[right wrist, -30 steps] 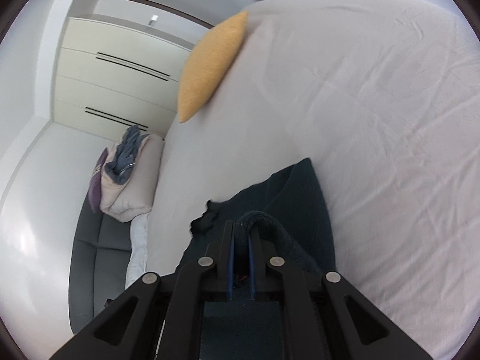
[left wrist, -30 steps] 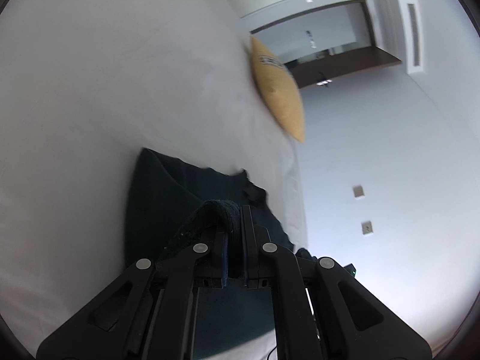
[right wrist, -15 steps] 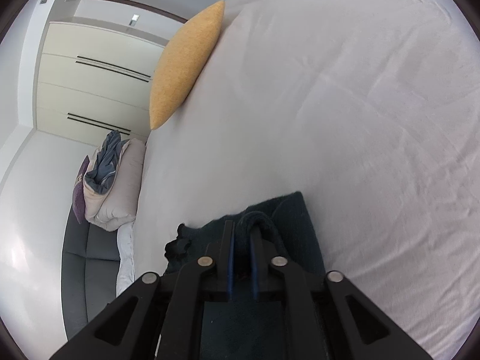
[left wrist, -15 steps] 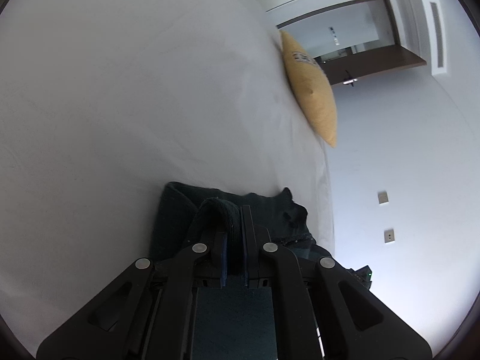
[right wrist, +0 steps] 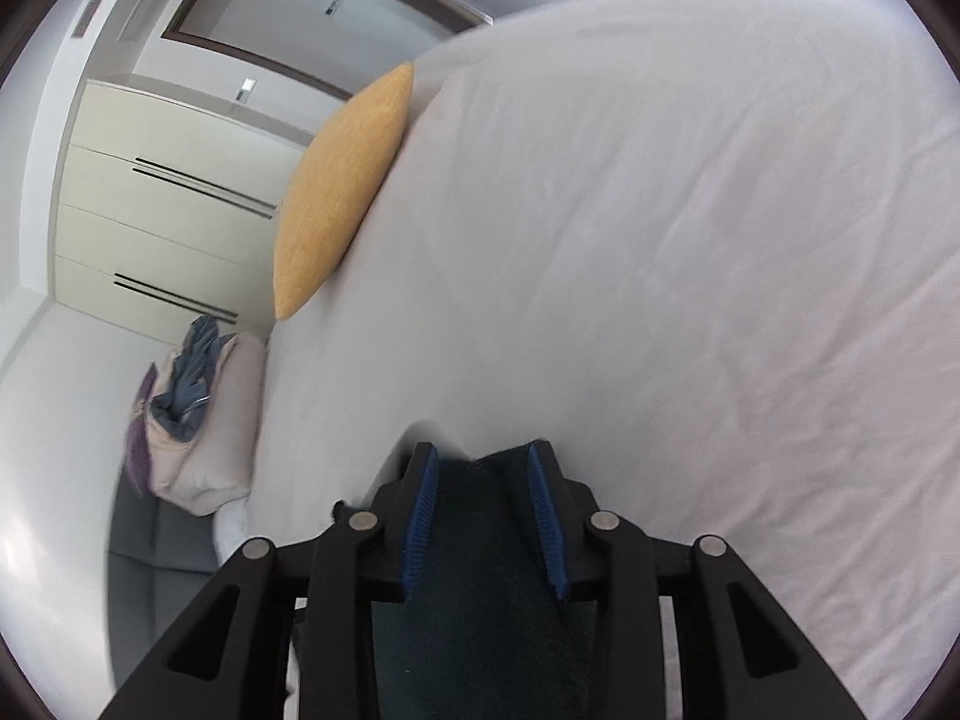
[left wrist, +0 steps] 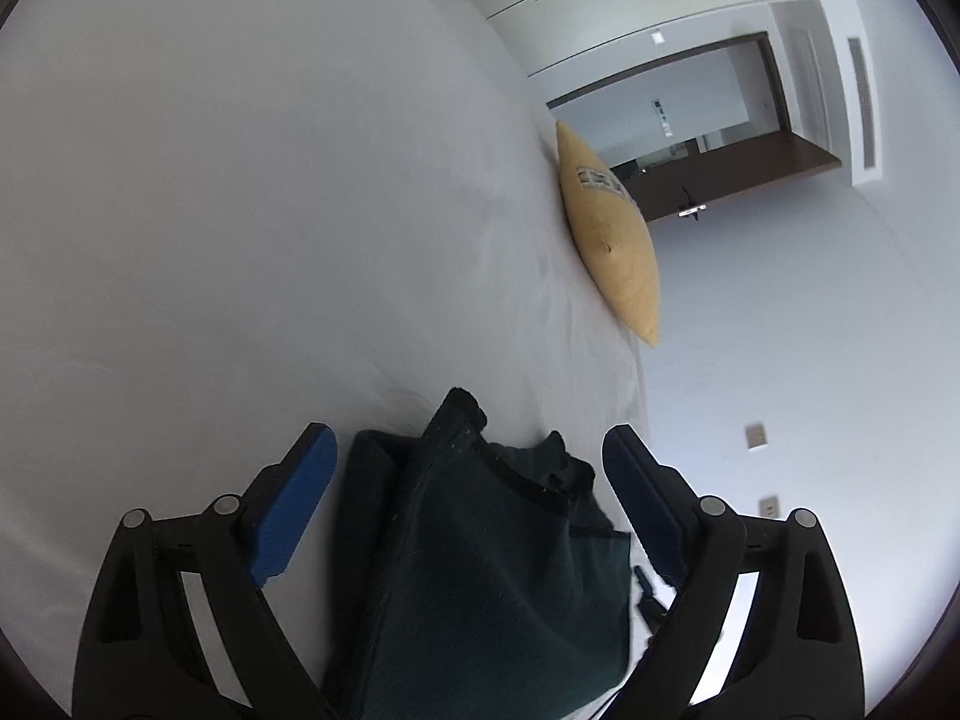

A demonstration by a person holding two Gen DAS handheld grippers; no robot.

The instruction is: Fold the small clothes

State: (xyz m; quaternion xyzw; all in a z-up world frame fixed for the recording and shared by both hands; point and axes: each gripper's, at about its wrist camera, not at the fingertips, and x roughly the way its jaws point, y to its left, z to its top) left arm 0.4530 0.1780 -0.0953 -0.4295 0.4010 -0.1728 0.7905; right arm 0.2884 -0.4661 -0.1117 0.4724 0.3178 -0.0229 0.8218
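Note:
A dark green garment [left wrist: 480, 564] lies folded over on the white bed [left wrist: 240, 240], its top edge bunched. My left gripper [left wrist: 471, 450] is wide open, its blue pads on either side of the cloth, not holding it. In the right wrist view the same garment [right wrist: 480, 570] lies between the pads of my right gripper [right wrist: 483, 459], which is open and partly spread, with the cloth loose below it.
A yellow cushion [left wrist: 612, 240] rests at the bed's far edge; it also shows in the right wrist view [right wrist: 342, 192]. A pile of bedding and clothes [right wrist: 186, 414] sits on a grey sofa [right wrist: 156, 564] beside the bed. Wardrobe doors [right wrist: 162, 222] and a doorway [left wrist: 690, 120] stand beyond.
Both grippers were shut on the garment's edge and carried it across the bed. Now both have opened and let it go, and the cloth lies on the bed.

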